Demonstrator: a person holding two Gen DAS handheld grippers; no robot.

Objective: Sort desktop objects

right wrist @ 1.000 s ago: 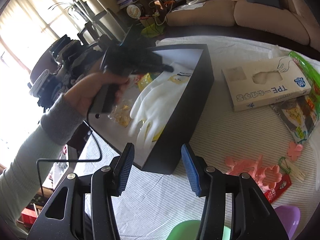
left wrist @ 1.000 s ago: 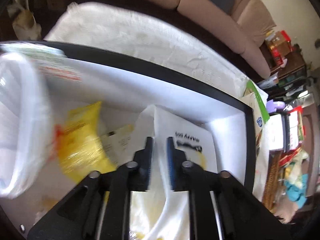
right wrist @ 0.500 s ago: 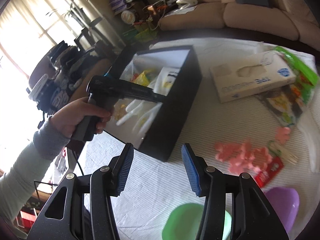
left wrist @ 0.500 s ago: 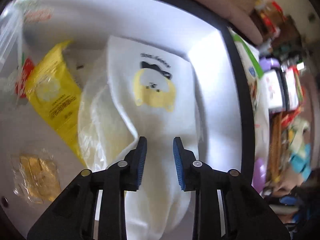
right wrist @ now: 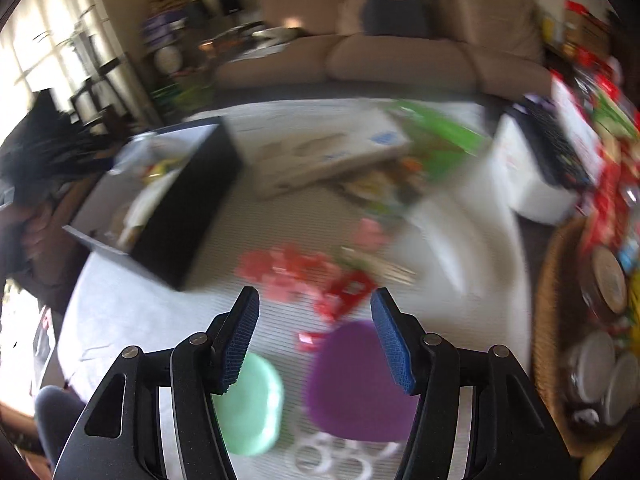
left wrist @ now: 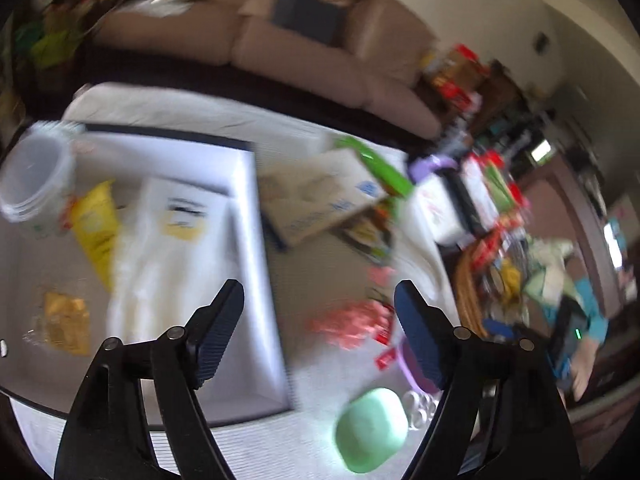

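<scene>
Both views are motion-blurred. My left gripper (left wrist: 320, 300) hangs above the right wall of the black box (left wrist: 276, 320), its jaws opening wide with nothing between them. Inside the box lie a white glove (left wrist: 168, 248), a yellow packet (left wrist: 96, 228), a clear plastic cup (left wrist: 36, 176) and a golden wrapped snack (left wrist: 66, 322). My right gripper (right wrist: 316, 308) is open over the striped tablecloth, jaws still opening and empty. Just below it sit a purple bowl (right wrist: 356, 380) and a green lid (right wrist: 252, 404). Pink and red pieces (right wrist: 296, 272) lie just beyond its fingertips.
A cardboard glove box (right wrist: 324, 156) and a green packet (right wrist: 440, 128) lie at the far side of the table. A wicker basket (right wrist: 548, 300) with jars stands at the right edge. White rings (right wrist: 332, 456) lie near the front. A sofa (right wrist: 400, 60) runs behind.
My left gripper rose out of the box and swung right, its jaws spreading wide; the white glove stays in the box. My right gripper swept right over the purple bowl and widened a little.
</scene>
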